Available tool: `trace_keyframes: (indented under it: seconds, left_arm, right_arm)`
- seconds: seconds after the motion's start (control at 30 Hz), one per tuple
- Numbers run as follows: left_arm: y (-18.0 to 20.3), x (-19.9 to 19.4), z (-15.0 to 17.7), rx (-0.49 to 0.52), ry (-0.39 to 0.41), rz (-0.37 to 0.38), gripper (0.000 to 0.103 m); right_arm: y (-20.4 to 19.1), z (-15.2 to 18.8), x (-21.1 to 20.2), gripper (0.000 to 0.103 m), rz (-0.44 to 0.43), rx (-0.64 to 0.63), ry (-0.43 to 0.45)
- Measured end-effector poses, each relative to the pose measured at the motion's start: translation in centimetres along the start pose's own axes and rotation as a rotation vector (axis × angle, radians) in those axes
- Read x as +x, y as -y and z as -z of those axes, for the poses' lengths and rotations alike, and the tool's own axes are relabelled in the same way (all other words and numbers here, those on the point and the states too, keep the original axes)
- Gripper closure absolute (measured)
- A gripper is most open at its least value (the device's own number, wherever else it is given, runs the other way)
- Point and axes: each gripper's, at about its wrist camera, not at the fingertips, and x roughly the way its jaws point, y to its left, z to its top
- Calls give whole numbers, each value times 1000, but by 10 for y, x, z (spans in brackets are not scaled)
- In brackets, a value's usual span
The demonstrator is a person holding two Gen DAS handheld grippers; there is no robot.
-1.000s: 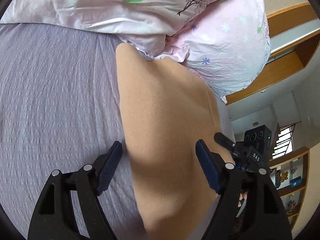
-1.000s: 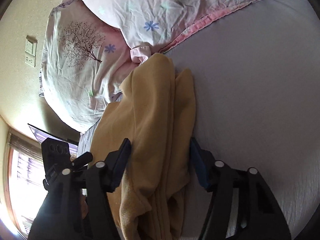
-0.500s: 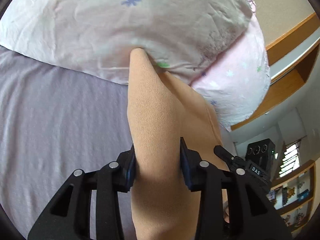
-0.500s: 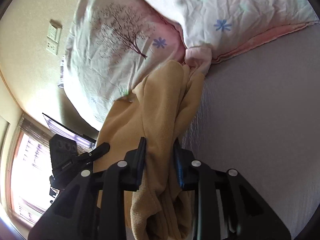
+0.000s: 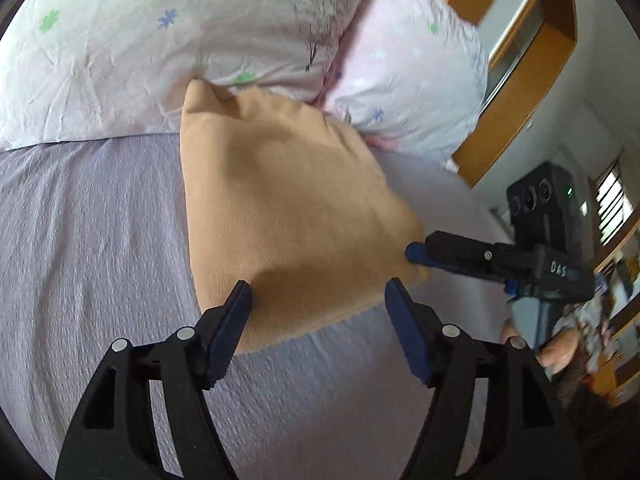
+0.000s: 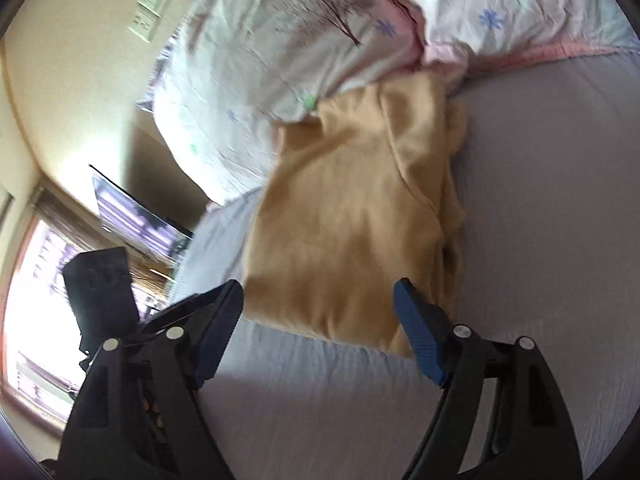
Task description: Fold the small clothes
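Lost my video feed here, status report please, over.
Left gripper open, right gripper open. Tan garment folded, flat on bed. Far edge touches pillows.

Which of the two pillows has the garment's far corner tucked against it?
The left pillow, the bigger one with green and blue flowers; the tan garment has its far corner against it. The right pillow sits beside the garment's edge.

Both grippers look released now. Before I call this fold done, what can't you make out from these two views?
- Underside layers of the tan garment: hidden by its own top layer, both views.
- Its far edge: tucked against the floral pillows, left wrist view.
- Right hand-held gripper jaw gap: edge-on, left wrist view.
- Folded edge stack: motion-blurred, right wrist view.
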Motion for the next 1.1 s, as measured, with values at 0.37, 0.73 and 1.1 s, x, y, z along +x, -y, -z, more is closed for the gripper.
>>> trace_keyframes:
  seconds: [0.37, 0.73, 1.1]
  left_arm:
    - [-12, -18, 43, 49, 41, -443, 7]
    - [-25, 3, 48, 43, -74, -460, 1]
    - [-25, 3, 48, 44, -74, -460, 1]
  right_arm:
    - [-30, 56, -14, 2, 478, -235, 95]
    - [-26, 70, 28, 2, 587, -316, -41]
    - [-30, 72, 29, 2, 605, -340, -51]
